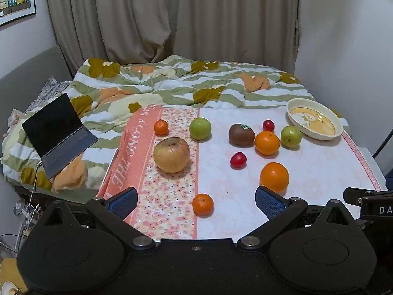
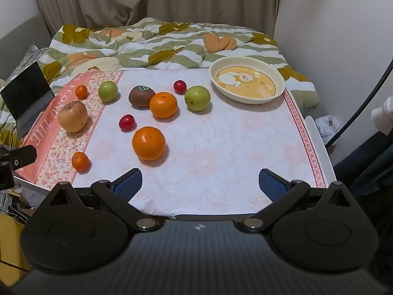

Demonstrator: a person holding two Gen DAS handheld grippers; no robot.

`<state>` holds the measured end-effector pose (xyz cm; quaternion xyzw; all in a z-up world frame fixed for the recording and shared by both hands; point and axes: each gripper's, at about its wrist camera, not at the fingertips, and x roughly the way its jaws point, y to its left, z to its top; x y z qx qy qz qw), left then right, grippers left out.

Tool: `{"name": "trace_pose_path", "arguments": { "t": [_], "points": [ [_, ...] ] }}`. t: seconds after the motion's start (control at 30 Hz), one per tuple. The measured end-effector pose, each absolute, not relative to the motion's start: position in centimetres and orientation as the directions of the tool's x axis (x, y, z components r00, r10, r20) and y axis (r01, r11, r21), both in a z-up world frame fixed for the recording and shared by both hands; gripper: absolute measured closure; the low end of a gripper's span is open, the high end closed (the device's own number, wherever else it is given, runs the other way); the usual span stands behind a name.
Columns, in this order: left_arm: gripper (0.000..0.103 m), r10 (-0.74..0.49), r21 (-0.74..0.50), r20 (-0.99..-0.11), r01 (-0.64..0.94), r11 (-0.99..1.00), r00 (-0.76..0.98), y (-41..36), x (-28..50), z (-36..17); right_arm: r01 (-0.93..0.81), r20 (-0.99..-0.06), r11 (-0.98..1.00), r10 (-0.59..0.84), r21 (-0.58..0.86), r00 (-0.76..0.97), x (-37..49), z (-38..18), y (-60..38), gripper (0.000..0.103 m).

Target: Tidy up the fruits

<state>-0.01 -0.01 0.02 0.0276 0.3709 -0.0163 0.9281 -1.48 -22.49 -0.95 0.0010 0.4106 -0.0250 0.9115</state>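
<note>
Several fruits lie loose on the table: a yellow apple (image 1: 171, 154) (image 2: 73, 116), two green apples (image 1: 200, 128) (image 1: 290, 136), a kiwi (image 1: 241, 134) (image 2: 141, 95), two large oranges (image 1: 274, 177) (image 2: 148, 143) (image 2: 163, 105), small tangerines (image 1: 202, 204) (image 2: 80, 161), and red tomatoes (image 1: 238, 159) (image 2: 127, 122). A cream bowl (image 1: 316, 132) (image 2: 248, 97) stands empty at the far right. My left gripper (image 1: 196, 202) is open near the front edge, with a tangerine between its fingers. My right gripper (image 2: 200, 184) is open and empty over the front edge.
The table wears a pink floral cloth (image 2: 221, 147). A bed with a striped quilt (image 1: 172, 86) lies behind it, and an open laptop (image 1: 56, 135) sits on the bed to the left. A wall stands to the right.
</note>
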Motion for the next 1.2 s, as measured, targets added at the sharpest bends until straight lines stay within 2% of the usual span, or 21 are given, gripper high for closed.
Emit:
{"name": "trace_pose_path", "arguments": {
  "t": [0.13,0.2,0.43,1.2],
  "points": [
    [0.000,-0.012,0.050,-0.696,0.065,0.997,0.718,-0.2,0.1,0.0,0.049,-0.751,0.999,-0.041,-0.011,0.659,-1.5,-1.0,-22.5,0.000],
    [0.000,-0.033,0.011,-0.681,0.055,0.998,0.731,0.9,-0.5,0.5,0.052,-0.751,0.999,-0.041,-0.009,0.659,-1.4,-1.0,-22.4,0.000],
    [0.000,-0.005,0.050,-0.683,0.054,0.997,0.731,0.3,0.0,0.0,0.052,-0.747,0.999,-0.044,-0.014,0.663,-1.3,-1.1,-22.5,0.000],
    [0.000,-0.008,0.049,-0.682,0.057,0.997,0.731,0.2,0.2,-0.2,0.044,-0.750,0.999,-0.036,-0.009,0.660,-0.9,-1.5,-21.6,0.000]
  ]
}}
